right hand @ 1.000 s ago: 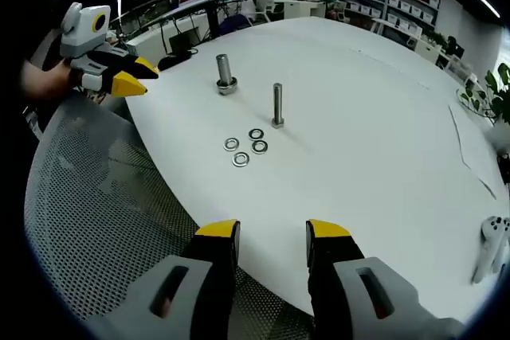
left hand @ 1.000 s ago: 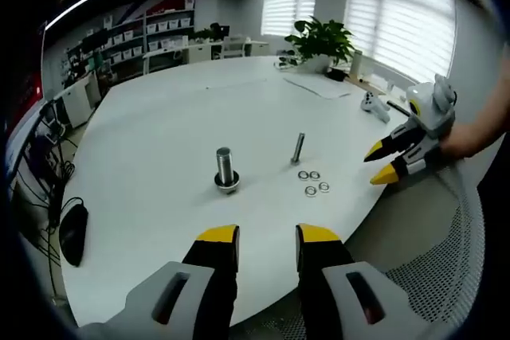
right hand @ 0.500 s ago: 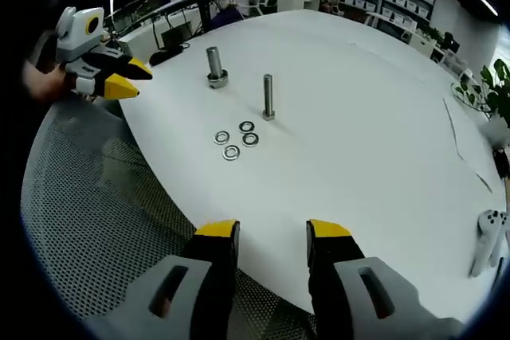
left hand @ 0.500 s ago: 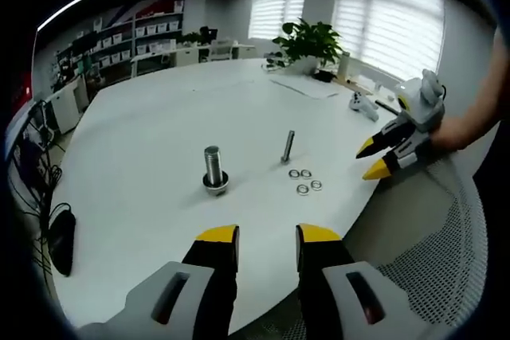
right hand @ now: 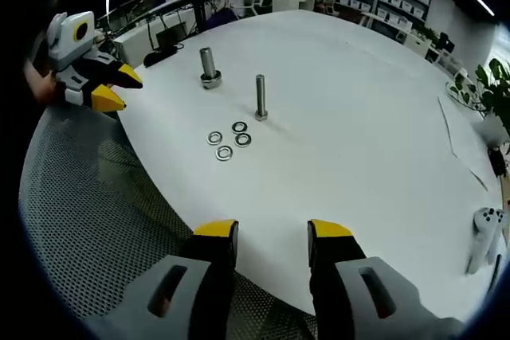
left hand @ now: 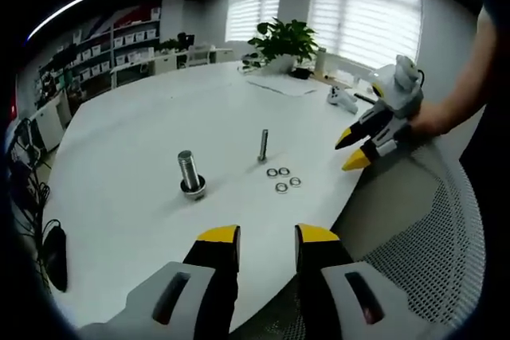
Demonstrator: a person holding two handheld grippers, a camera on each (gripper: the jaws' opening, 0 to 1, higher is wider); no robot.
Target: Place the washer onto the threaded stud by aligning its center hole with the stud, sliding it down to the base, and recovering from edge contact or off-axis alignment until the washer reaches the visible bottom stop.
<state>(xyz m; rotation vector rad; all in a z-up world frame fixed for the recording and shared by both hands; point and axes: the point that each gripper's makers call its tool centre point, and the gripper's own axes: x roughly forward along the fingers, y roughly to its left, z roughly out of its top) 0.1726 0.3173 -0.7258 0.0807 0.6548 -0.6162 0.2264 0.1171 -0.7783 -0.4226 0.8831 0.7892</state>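
**Washers and studs on the worktop, both grippers clear**

Left hand-held gripper (left hand: pixel 267 234) held over the near edge of the white round worktop (left hand: pixel 159 117), jaws apart, nothing between them. Right hand-held gripper (right hand: pixel 272 230) likewise held with jaws apart and empty, above a mesh chair (right hand: pixel 96 220). Four washers (right hand: pixel 227 139) lain flat in a loose cluster on the worktop, just beside the thin threaded stud (right hand: pixel 260 98), which stood upright. Thicker bolt (right hand: pixel 209 67) upright, near the stud, farther from the washers. Potted plant (left hand: pixel 280 40) and white controller (right hand: pixel 483 236) placed well apart from the cluster.
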